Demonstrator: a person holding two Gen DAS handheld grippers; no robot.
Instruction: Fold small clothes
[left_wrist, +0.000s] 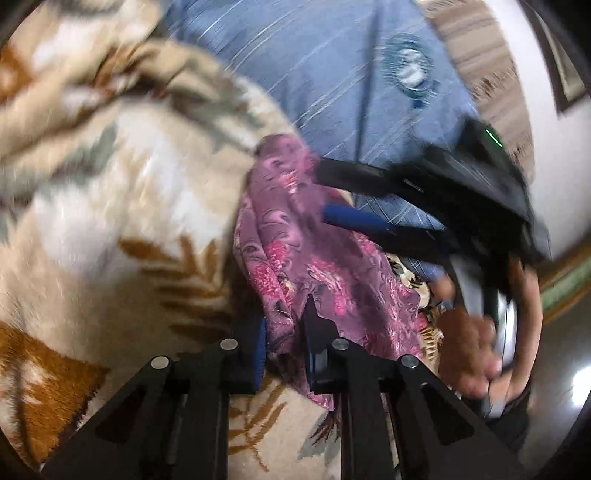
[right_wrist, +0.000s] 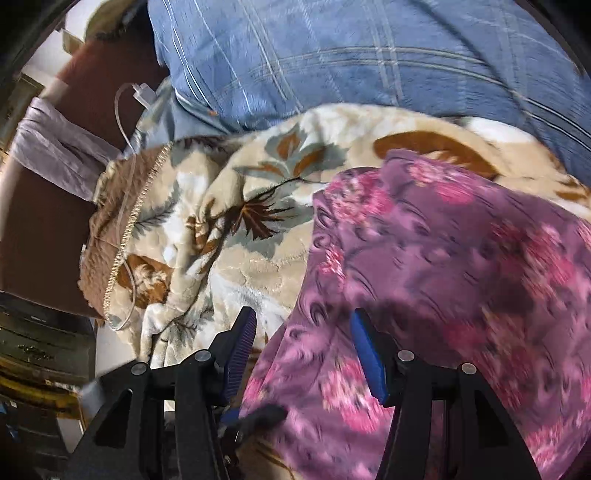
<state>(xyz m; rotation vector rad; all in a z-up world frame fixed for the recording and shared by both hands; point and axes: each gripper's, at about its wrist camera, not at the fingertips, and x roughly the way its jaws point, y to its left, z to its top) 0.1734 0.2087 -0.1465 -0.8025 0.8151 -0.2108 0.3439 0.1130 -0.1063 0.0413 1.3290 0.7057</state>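
both grippers on the purple floral garment, over the blanket

left gripper (left_wrist: 284, 347): jaws drawn in narrow, blue pads pinching a bunched fold of the purple floral garment (left_wrist: 314, 266). cloth fills the gap between the pads and spills out below them. grip is firm on the fabric.

right gripper (right_wrist: 303, 354): jaws stand fairly wide apart in the right wrist view. garment (right_wrist: 443, 266) runs between the two blue pads; the right pad sits against the cloth, the left pad has a gap beside it with blanket showing. whether the pads really clamp the cloth cannot be told from here. in the left wrist view the right gripper (left_wrist: 325, 192) comes in from the right, black finger above and blue-padded finger below, both tips at the garment's far edge, spread apart; contact blurred.

person's hand (left_wrist: 469, 354) wraps the right gripper's handle, low right in the left wrist view.

garment: thin purple cloth with pink flowers, strung between the two grippers, partly lifted and creased lengthwise, its lower part draped on the cream leaf-print blanket (right_wrist: 229, 206). blanket is rumpled, with brown and grey leaf shapes and a stitched brown border on its left edge.

behind the blanket, a blue plaid bedcover (right_wrist: 332, 59). a white charging cable (right_wrist: 123, 110) loops down the blanket's left side, with its plug near the bedcover. both views are motion-blurred.
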